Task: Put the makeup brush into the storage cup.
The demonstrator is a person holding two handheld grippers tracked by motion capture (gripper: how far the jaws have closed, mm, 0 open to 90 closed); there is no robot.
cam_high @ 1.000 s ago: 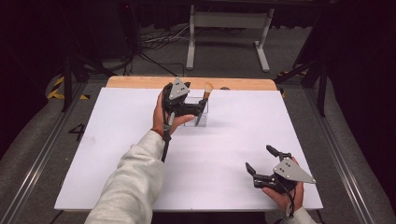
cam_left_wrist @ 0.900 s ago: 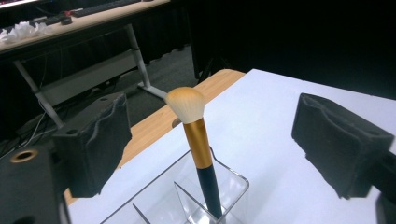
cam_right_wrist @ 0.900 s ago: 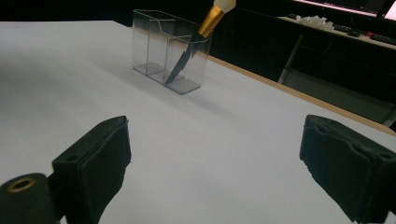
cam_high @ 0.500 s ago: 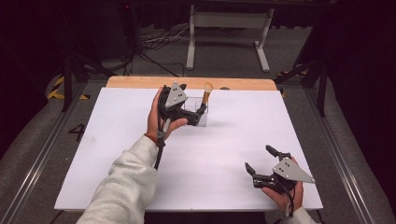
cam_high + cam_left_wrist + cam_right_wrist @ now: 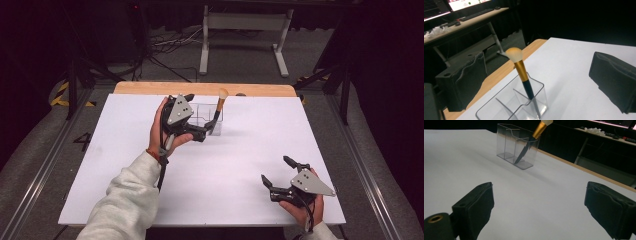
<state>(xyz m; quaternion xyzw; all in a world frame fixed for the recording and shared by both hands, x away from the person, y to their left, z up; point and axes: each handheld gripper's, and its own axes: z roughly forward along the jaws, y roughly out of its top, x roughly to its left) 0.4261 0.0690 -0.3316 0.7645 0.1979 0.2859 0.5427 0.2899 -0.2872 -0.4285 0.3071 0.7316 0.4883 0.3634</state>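
Observation:
A makeup brush [image 5: 220,102] with a black handle, gold ferrule and pale bristles stands tilted in a clear plastic organizer [image 5: 214,129] at the far middle of the white table. My left gripper [image 5: 199,114] is just left of the organizer. Its jaws have just been opening and stand wide, with nothing between the pads. In the left gripper view the brush [image 5: 520,70] leans in the organizer's [image 5: 506,106] end compartment, beyond the fingers [image 5: 615,83]. My right gripper [image 5: 276,169] rests open near the front right; its view shows the organizer [image 5: 507,143] and brush [image 5: 537,131] far ahead.
A white sheet [image 5: 225,170] covers the table, with a wooden strip [image 5: 150,88] along the far edge. Beyond it are a metal stand [image 5: 242,30] and cables on the floor. A desk with a keyboard [image 5: 474,16] shows in the left gripper view.
My left hand has drawn back from the organizer, to the left and slightly nearer, and its jaws have spread wider. The brush stays in the organizer. The right hand has not moved.

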